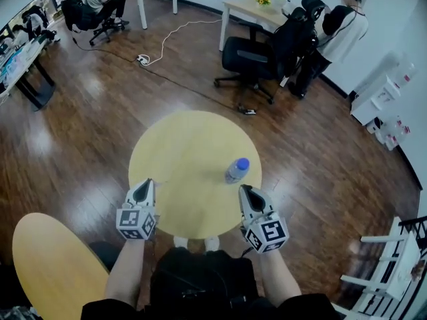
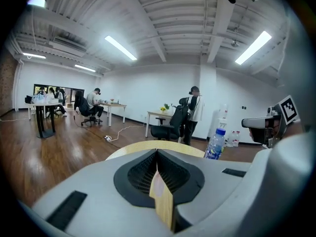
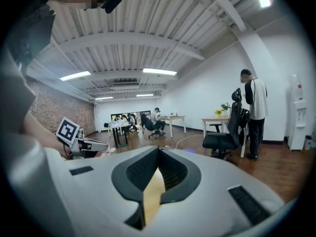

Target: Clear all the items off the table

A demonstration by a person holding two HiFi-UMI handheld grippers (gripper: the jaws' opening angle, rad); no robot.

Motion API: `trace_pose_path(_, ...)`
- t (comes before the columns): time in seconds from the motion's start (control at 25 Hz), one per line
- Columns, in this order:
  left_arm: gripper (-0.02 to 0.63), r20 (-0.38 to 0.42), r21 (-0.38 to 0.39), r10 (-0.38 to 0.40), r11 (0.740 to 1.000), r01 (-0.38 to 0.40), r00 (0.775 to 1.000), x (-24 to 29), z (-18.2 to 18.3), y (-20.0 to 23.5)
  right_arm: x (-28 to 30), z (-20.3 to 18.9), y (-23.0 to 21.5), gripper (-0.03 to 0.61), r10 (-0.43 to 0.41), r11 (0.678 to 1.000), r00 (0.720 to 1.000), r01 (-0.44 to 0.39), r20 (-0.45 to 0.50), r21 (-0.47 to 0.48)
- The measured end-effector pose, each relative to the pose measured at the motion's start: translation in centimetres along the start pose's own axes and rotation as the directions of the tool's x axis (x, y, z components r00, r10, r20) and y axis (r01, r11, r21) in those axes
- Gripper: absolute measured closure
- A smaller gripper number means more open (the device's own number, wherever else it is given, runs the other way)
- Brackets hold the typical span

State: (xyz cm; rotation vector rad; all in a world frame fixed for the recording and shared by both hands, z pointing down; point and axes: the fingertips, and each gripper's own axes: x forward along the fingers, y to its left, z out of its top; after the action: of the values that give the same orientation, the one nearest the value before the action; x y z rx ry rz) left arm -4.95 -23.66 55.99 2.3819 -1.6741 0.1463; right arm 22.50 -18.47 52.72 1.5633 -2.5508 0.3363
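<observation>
At the lower left rim of the round yellow worktop [image 1: 180,145], the left tool [image 1: 143,187] hovers with its jaws pressed together, empty, its cube bearing black-and-white square markers. Right of centre an upright clear bottle [image 1: 237,170] with a blue cap stands near the rim, its label too small to read. Just below it and apart from it, the right tool [image 1: 246,193] is likewise closed and empty. Open wooden floor [image 1: 100,112] surrounds the worktop.

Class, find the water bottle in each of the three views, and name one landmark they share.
Head view: bottle on the table, right of centre.
Left gripper view: right of centre.
Right gripper view: probably only its blue cap, just right of centre.
Shared landmark: black chair.
</observation>
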Motion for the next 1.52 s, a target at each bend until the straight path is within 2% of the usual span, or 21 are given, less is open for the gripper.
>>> trace_pose_path(0.24, 0.611, -0.07, -0.025, -0.02, 1.0, 0.019, 0.997, 2.0, -4.6, 0.6, 0.8, -5.8, 1.7, 0.574, 0.011, 0.999, 0.991, -0.005, -0.13, 0.047)
trace_pose_path(0.48, 0.611, -0.162, -0.046, -0.032, 0.999, 0.025, 0.986, 4.2, -9.3, 1.0, 0.6, -10.3, 1.5, 0.574, -0.018, 0.993, 0.974, 0.043, -0.225, 0.107)
trace_pose_path(0.76, 0.609, -0.224, -0.027, -0.037, 0.999, 0.031, 0.974, 6.1, -12.4, 1.1, 0.0, -11.5, 1.1, 0.574, -0.057, 0.987, 0.966, 0.092, -0.253, 0.129)
trace_pose_path(0.88, 0.605, -0.262, -0.042, -0.053, 0.998, 0.043, 0.964, 6.8, -13.1, 0.4, -0.4, -11.4, 0.4, 0.574, -0.067, 0.986, 0.962, 0.105, -0.265, 0.13)
trace_pose_path(0.96, 0.575, -0.285, -0.046, -0.066, 0.997, 0.055, 0.956, 7.1, -13.3, 0.2, -0.4, -11.1, 0.2, 0.574, -0.076, 0.984, 0.961, 0.115, -0.267, 0.135)
trace_pose_path(1.04, 0.484, -0.293, -0.046, -0.076, 0.997, 0.065, 0.953, 7.3, -13.3, 0.5, 0.2, -10.6, 0.6, 0.574, -0.083, 0.984, 0.963, 0.119, -0.256, 0.131)
trace_pose_path(1.08, 0.474, -0.291, -0.045, -0.079, 0.997, 0.069, 0.954, 7.4, -13.1, 0.7, 0.5, -10.3, 0.7, 0.574, -0.084, 0.985, 0.966, 0.118, -0.245, 0.127)
trace_pose_path(1.32, 0.474, -0.258, -0.04, -0.074, 0.997, 0.066, 0.963, 7.6, -10.1, -0.3, -0.2, -7.5, -0.6, 0.574, -0.09, 0.988, 0.977, 0.113, -0.193, 0.108)
trace_pose_path(1.52, 0.474, -0.159, -0.02, -0.044, 0.999, 0.041, 0.986, 7.0, -5.4, -0.8, -1.4, -4.9, -2.0, 0.574, -0.078, 0.989, 0.991, 0.091, -0.111, 0.117)
